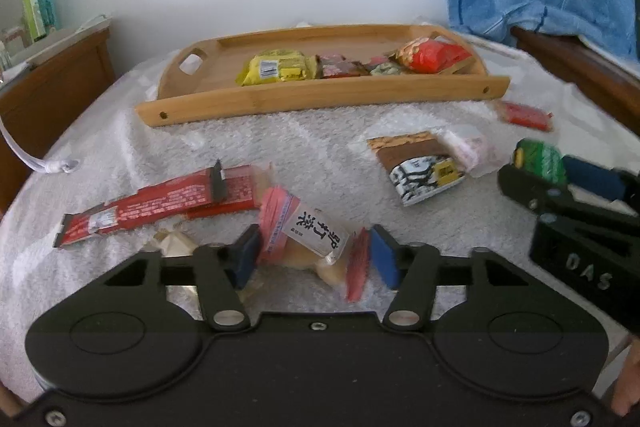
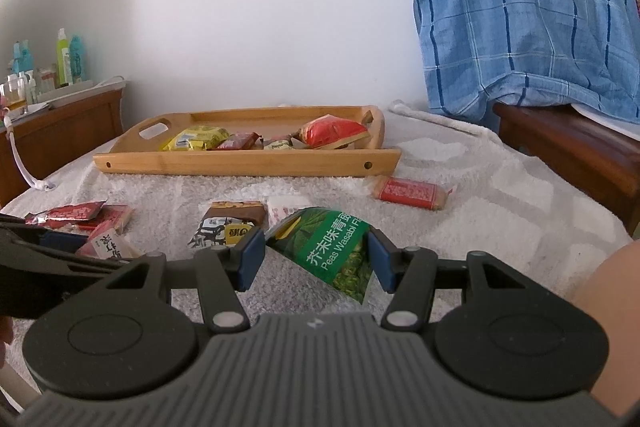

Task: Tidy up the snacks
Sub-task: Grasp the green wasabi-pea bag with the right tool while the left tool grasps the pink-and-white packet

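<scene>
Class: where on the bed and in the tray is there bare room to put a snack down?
The tray's left half is bare, beside the yellow packet; its right half is crowded. The towel strip between the tray and the loose snacks is bare. The red packets crowd the near left.

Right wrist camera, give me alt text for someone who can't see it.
The right gripper holds a green wasabi peas packet above a white towel strewn with snacks. Behind sits a wooden tray holding more snacks; the left gripper enters at left.

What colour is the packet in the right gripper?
Green wasabi peas packet, white lettering; clearest in the right wrist view.
</scene>
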Available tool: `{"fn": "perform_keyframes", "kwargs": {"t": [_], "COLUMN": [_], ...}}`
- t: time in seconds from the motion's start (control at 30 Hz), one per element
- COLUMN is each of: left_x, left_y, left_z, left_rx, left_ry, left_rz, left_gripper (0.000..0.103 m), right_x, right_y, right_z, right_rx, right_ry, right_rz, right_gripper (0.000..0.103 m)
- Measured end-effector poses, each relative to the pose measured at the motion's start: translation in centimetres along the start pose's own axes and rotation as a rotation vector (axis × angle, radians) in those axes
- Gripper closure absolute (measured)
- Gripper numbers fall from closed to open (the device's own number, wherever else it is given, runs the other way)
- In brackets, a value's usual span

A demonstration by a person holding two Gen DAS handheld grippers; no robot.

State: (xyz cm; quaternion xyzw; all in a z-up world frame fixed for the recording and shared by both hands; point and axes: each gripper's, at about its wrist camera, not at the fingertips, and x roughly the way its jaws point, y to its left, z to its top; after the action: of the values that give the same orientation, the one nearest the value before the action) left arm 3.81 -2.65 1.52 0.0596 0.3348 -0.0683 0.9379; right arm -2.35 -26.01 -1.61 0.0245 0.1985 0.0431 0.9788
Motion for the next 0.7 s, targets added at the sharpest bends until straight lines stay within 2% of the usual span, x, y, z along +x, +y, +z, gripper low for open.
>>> {"fn": "perform_keyframes", "kwargs": {"t": [0.43, 0.7], "left_x": [-2.4, -2.9], "left_y": [1.3, 1.5], "left_z": [1.9, 3.0], "left_rx": [-0.068, -0.106], "left_ry": [-0.066, -0.084], "left_rz": [-0.052, -0.065], "left_gripper": [0.083, 0.088], "right_x": [0.0, -0.1], "right_y": [-0.4, -0.5], "right_z": [0.2, 0.2], "right_rx": [0.034, 0.04], "right_ry": [-0.001, -0.005], "right_rz": [0.007, 0.009], "right_gripper": [0.044, 0.044]}}
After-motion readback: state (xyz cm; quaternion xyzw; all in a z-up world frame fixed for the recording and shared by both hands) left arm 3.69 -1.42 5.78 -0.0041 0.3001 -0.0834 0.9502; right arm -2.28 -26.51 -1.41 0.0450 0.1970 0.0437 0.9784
